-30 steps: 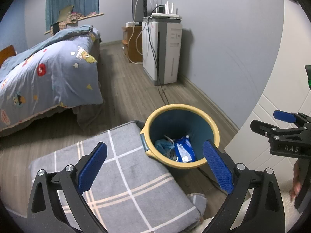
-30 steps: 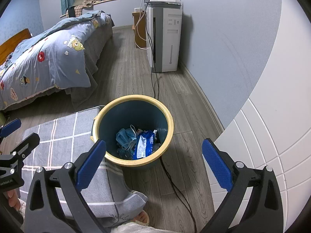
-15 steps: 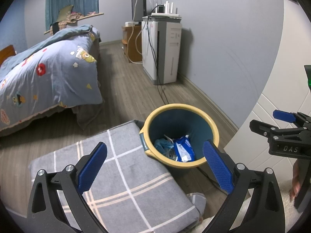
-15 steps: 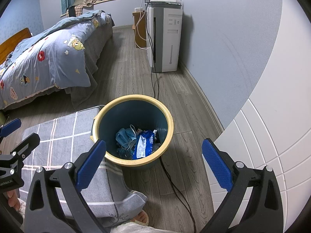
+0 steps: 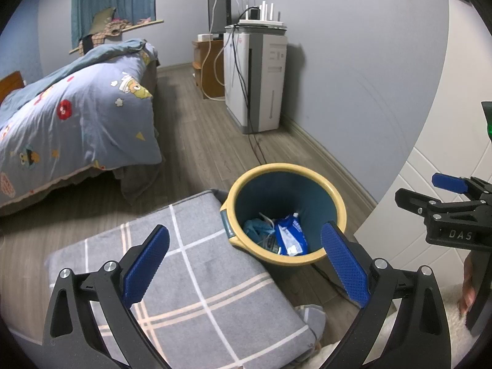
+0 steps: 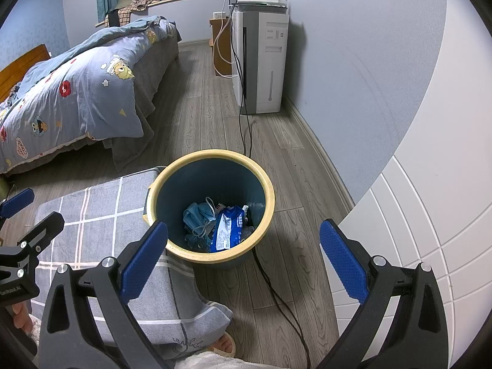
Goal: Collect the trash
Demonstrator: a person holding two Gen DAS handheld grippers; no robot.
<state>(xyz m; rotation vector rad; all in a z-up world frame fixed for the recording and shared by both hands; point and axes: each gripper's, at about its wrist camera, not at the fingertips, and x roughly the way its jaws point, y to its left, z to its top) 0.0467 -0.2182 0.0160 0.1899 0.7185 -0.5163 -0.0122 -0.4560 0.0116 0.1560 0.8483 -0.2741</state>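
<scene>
A teal trash bin with a yellow rim (image 5: 335, 196) (image 6: 270, 190) stands on the wood floor beside a grey checked cushion (image 5: 190, 276) (image 6: 101, 212). Inside lie a blue plastic packet (image 5: 290, 238) (image 6: 229, 227), a crumpled blue face mask (image 6: 198, 213) and other scraps. My left gripper (image 5: 244, 261) is open and empty, hovering over the cushion and the bin's near rim. My right gripper (image 6: 243, 256) is open and empty too, held above the bin's near side. Each gripper shows at the edge of the other's view: the right gripper (image 5: 446, 195) and the left gripper (image 6: 27, 212).
A bed with a patterned blue duvet (image 5: 70, 117) (image 6: 80, 92) fills the left. A white air purifier (image 5: 258, 80) (image 6: 261, 61) stands by the grey wall, its black cable (image 6: 276, 292) trailing past the bin. A white panelled door (image 6: 424, 215) is at right. A foot (image 6: 224, 346) shows below.
</scene>
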